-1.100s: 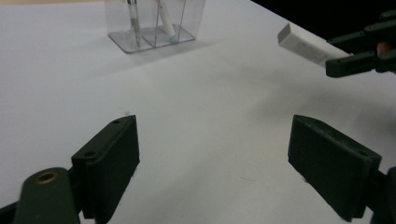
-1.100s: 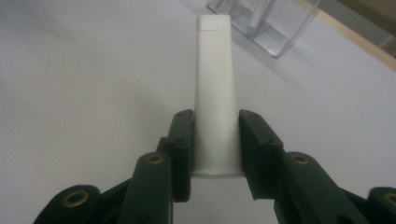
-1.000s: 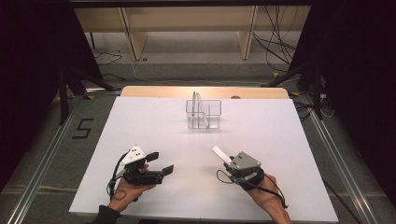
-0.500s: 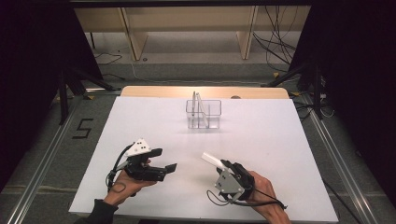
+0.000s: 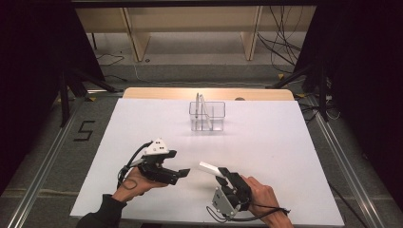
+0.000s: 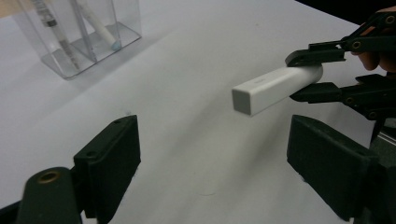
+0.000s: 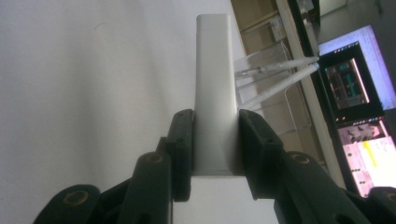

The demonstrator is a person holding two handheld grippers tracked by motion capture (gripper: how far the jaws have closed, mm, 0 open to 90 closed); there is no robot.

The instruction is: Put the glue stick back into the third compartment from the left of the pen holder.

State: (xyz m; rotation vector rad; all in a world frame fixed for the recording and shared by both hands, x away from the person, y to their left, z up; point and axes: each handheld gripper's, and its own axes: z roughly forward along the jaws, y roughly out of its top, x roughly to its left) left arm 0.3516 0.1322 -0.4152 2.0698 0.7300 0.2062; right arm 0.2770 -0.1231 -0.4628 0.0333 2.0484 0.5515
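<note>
A: The left gripper (image 5: 183, 173)?
B: Jaws apart, empty, low over the table (image 5: 285, 142), pointing right.
A: The right gripper (image 5: 219, 176)?
B: Clamped on a white bar (image 5: 208, 168), held above the table's near edge, tilted left.
A: The box (image 6: 79, 35)?
B: Clear; the left gripper view shows pens standing inside.

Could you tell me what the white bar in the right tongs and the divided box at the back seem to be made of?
White bar: probably matte plastic, given its even, dull surface and crisp square end. Divided box: clear rigid plastic, likely acrylic, since the pens inside show through its glossy walls.
</note>
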